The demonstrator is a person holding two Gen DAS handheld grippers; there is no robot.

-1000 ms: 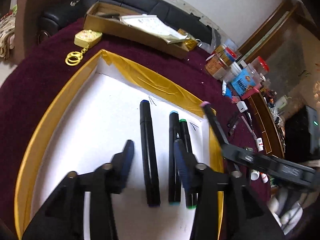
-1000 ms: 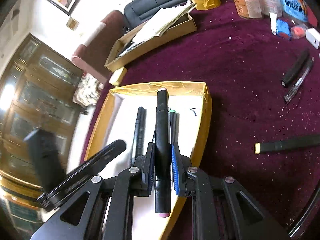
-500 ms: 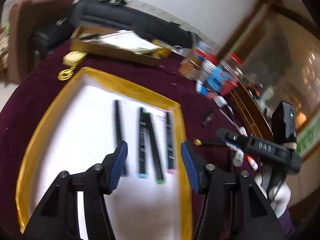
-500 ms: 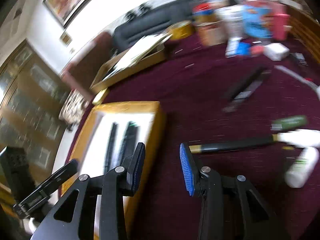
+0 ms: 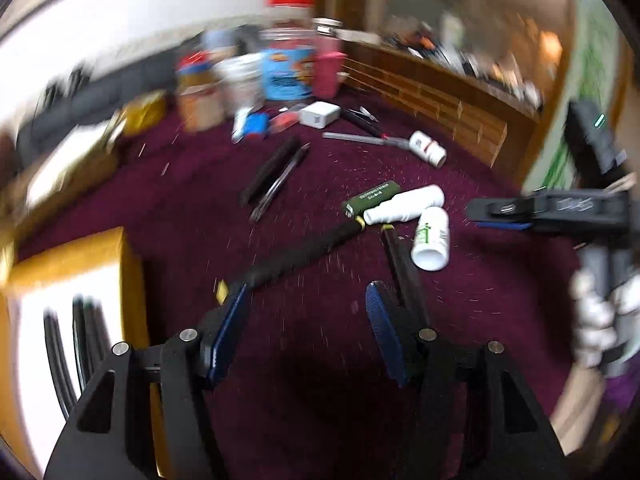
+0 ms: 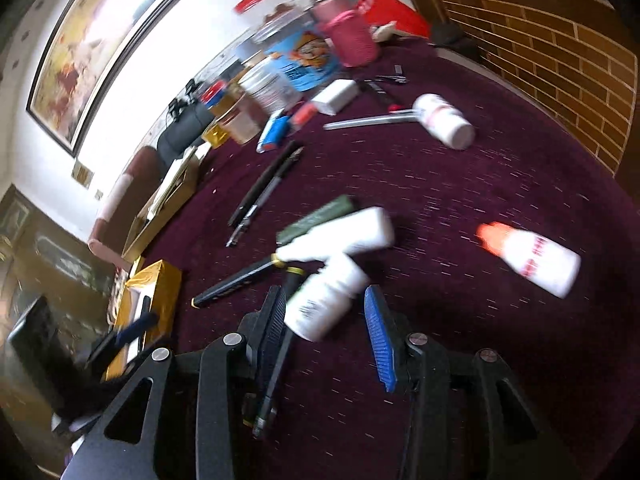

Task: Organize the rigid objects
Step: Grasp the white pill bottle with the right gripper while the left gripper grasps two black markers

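From your left wrist, a plush maroon cloth (image 5: 460,184) covers the table, with wood panelling behind and jars clustered at the far edge. Your left gripper (image 5: 306,328) hangs spread and empty; black markers (image 5: 80,344) lie in the gold-rimmed tray (image 5: 120,256) at left, another marker (image 5: 304,252) on the cloth ahead. From your right wrist, your right gripper (image 6: 326,328) is spread around a round white bottle (image 6: 324,300); a framed painting (image 6: 92,40) hangs on the white wall.

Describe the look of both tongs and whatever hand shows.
Left tongs and right tongs match: black angular frames with triangular cut-outs and silver screw heads, and ribbed blue pads on the fingers. The hand gripping the right handle wears a white knitted glove.
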